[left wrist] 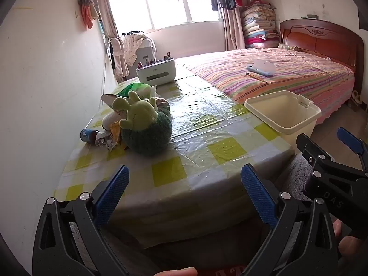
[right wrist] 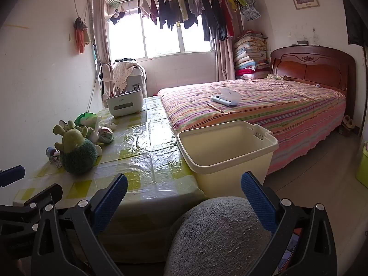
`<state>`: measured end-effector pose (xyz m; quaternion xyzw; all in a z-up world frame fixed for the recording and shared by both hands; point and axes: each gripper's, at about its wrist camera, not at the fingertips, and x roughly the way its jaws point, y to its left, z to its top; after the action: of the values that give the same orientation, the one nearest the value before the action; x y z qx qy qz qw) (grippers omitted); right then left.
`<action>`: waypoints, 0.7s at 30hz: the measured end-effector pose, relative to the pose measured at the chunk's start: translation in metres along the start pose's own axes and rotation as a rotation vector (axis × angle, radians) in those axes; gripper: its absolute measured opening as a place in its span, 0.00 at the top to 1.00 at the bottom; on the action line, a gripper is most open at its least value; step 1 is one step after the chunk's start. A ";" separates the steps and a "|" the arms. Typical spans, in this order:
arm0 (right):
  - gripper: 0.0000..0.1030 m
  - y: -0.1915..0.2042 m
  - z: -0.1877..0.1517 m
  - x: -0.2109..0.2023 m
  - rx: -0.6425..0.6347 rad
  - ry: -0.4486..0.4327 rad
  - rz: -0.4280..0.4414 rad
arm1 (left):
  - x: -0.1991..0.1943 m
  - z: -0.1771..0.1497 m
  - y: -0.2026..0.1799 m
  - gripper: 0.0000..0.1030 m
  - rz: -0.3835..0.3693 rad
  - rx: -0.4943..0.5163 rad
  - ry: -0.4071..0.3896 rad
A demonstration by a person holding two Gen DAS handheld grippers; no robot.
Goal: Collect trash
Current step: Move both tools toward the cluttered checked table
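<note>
A pile of trash lies on the left of the table by the wall: a small blue can (left wrist: 87, 135), crumpled wrappers (left wrist: 108, 141), a green plastic bag (left wrist: 130, 89) and a crumpled ball (right wrist: 105, 134). A cream bin (left wrist: 283, 112) stands open and empty at the table's right edge; it also shows in the right wrist view (right wrist: 226, 147). My left gripper (left wrist: 184, 191) is open and empty, held back over the table's near edge. My right gripper (right wrist: 184, 197) is open and empty, near the bin, above a grey fuzzy knee (right wrist: 218, 234).
A green plush toy (left wrist: 142, 126) sits among the trash. A white pen holder (left wrist: 156, 71) stands at the table's far end. The checked table (left wrist: 207, 124) abuts a striped bed (left wrist: 287, 73) holding a blue case and a pencil.
</note>
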<state>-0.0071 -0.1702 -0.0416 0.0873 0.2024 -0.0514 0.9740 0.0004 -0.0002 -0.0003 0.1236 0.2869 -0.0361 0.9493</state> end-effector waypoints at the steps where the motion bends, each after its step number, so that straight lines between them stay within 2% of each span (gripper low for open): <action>1: 0.06 0.000 0.000 0.000 0.001 0.002 0.001 | 0.000 0.000 0.000 0.06 -0.002 -0.003 -0.002; 13: 0.06 0.000 0.000 0.001 0.001 0.000 -0.001 | 0.007 -0.009 -0.006 0.06 -0.007 -0.009 0.016; 16: 0.06 0.000 0.001 0.000 0.000 -0.001 -0.002 | 0.007 -0.016 -0.003 0.06 -0.037 -0.026 0.061; 21: 0.06 0.000 0.001 0.000 0.001 -0.003 -0.002 | 0.009 -0.046 -0.014 0.06 -0.143 -0.011 0.183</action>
<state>-0.0069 -0.1707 -0.0402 0.0877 0.2010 -0.0527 0.9742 -0.0186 -0.0016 -0.0448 0.1003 0.3806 -0.0907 0.9148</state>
